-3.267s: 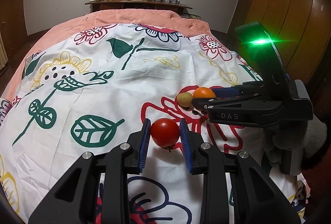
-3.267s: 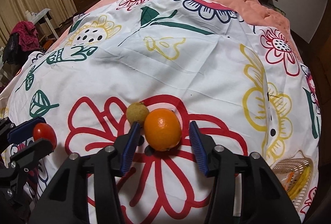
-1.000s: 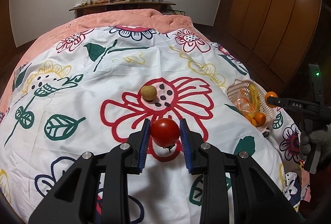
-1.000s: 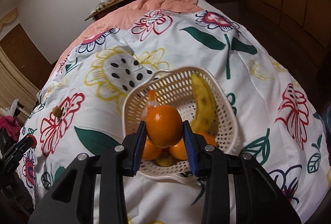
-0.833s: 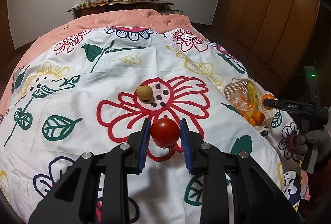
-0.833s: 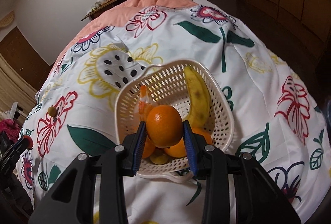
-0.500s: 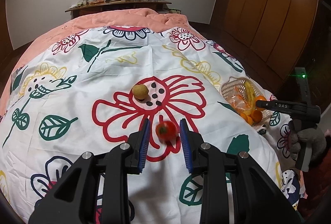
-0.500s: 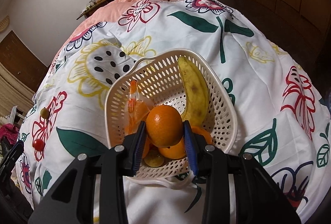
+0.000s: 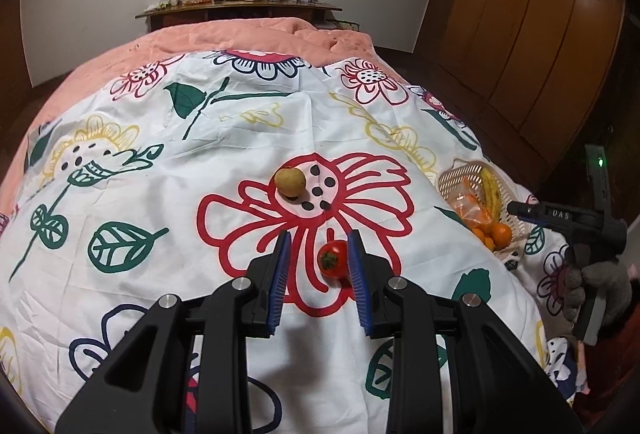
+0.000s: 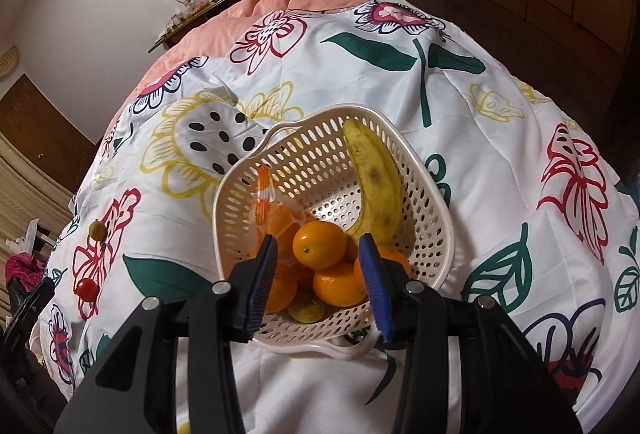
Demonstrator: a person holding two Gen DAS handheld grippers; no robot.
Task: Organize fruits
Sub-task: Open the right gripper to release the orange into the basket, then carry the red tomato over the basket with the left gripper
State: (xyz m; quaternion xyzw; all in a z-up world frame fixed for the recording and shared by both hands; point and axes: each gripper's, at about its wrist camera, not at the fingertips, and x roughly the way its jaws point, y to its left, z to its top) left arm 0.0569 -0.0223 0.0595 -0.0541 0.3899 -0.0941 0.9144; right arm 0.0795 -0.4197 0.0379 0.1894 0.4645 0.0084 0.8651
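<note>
A red tomato (image 9: 334, 258) lies on the flowered sheet, stem end up, below my left gripper (image 9: 318, 240). The left jaws stand at a narrow gap with nothing between them. From the right wrist the tomato (image 10: 87, 288) shows far left on the sheet. My right gripper (image 10: 317, 240) hovers over the white basket (image 10: 436, 218) and its jaws are opening. The orange (image 10: 319, 250) rests on the other oranges in the basket, clear of both pads. A banana (image 10: 376, 185) leans on the basket's right wall. A small yellow-brown fruit (image 9: 290, 182) sits on the red flower print.
The basket (image 9: 452, 177) sits near the bed's right edge, with the right gripper (image 9: 520, 209) and a gloved hand (image 9: 592, 282) beside it. A netted bag of oranges (image 10: 266, 209) lies inside. A wooden wardrobe (image 9: 540, 33) stands right; a cluttered shelf (image 9: 240, 3) runs behind the bed.
The tomato slipped from the left gripper and dropped onto the sheet. The right gripper's jaws spread and the orange settled onto the pile in the basket.
</note>
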